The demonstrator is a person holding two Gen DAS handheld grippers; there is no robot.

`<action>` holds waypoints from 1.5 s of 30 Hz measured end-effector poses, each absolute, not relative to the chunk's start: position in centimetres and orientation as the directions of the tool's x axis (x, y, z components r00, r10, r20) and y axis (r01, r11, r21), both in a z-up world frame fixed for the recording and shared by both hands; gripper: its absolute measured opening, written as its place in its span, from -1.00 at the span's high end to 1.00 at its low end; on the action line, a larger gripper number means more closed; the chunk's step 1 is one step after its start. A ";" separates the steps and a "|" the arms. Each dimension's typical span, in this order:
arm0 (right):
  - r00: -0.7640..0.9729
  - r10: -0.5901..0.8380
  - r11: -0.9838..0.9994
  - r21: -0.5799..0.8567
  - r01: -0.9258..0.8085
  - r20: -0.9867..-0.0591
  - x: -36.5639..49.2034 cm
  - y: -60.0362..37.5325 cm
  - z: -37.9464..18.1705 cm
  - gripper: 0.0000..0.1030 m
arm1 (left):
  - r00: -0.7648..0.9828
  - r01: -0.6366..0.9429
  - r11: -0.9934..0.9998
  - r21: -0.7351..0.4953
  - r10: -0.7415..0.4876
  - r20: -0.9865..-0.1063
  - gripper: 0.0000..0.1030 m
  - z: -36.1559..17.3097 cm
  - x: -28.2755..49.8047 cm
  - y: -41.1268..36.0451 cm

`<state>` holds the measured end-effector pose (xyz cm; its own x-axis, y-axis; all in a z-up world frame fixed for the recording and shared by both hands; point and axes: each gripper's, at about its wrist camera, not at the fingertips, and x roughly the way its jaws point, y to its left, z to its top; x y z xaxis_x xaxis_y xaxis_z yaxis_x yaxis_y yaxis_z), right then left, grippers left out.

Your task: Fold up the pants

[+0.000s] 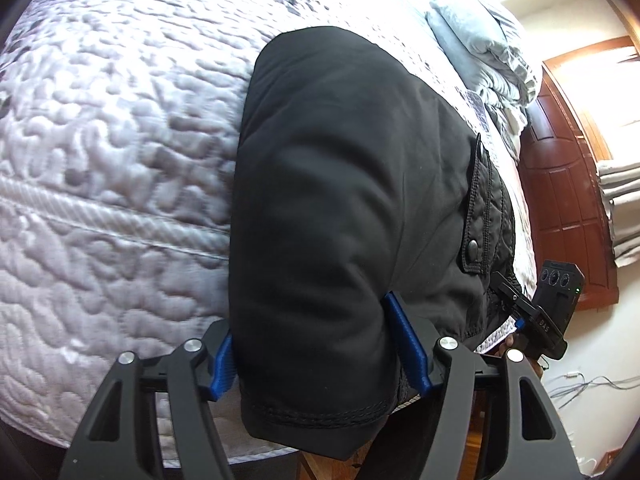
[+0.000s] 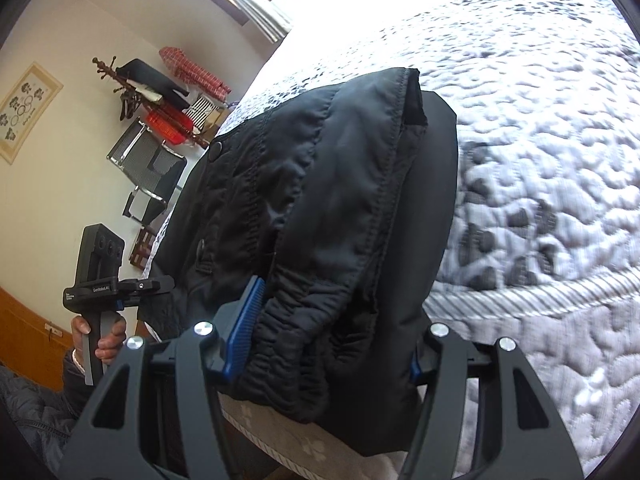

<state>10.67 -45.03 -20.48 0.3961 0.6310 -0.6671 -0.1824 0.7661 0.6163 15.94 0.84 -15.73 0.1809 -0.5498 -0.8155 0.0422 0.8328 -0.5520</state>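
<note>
Black padded pants (image 1: 340,200) lie on the grey quilted bedspread (image 1: 112,168) at the bed's near edge. My left gripper (image 1: 320,356) is closed on the hem end of the pants, with the thick fabric between its blue pads (image 1: 408,348). My right gripper (image 2: 328,340) is closed on the bunched elastic waistband end (image 2: 312,320), fabric filling the space between its blue pads (image 2: 246,320). Each gripper shows in the other's view: the right one in the left wrist view (image 1: 540,312), the left one in the right wrist view (image 2: 104,276).
Folded grey bedding (image 1: 480,52) sits at the far end of the bed by a wooden headboard (image 1: 568,184). A chair (image 2: 152,168) and a coat rack (image 2: 132,92) stand by the wall. Cables (image 1: 592,384) lie on the floor.
</note>
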 end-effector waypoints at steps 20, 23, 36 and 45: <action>0.355 0.646 0.761 0.606 -0.232 -0.676 14.2 -44.2 -20.9 -0.13 | 0.224 -0.010 0.848 -0.530 -0.515 -0.827 -0.30 -15.4 19.0 4.6; 0.358 0.648 0.759 0.609 -0.229 -0.672 14.3 -44.4 -21.1 -0.13 | 0.227 -0.007 0.849 -0.528 -0.513 -0.828 -0.30 -15.4 19.9 4.8; 0.382 0.652 0.752 0.625 -0.210 -0.655 12.8 -46.2 -20.9 -0.13 | 0.244 0.015 0.859 -0.511 -0.499 -0.832 -0.33 -15.3 21.8 3.9; 0.398 0.646 0.754 0.626 -0.199 -0.652 12.3 -47.4 -20.5 -0.13 | 0.261 0.039 0.873 -0.486 -0.478 -0.838 -0.33 -14.7 23.5 3.1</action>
<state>12.29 -47.38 -20.49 0.3975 0.6457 -0.6519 -0.1991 0.7542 0.6257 23.51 3.08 -14.74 0.2612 -0.4783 -0.8385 0.0387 0.8731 -0.4860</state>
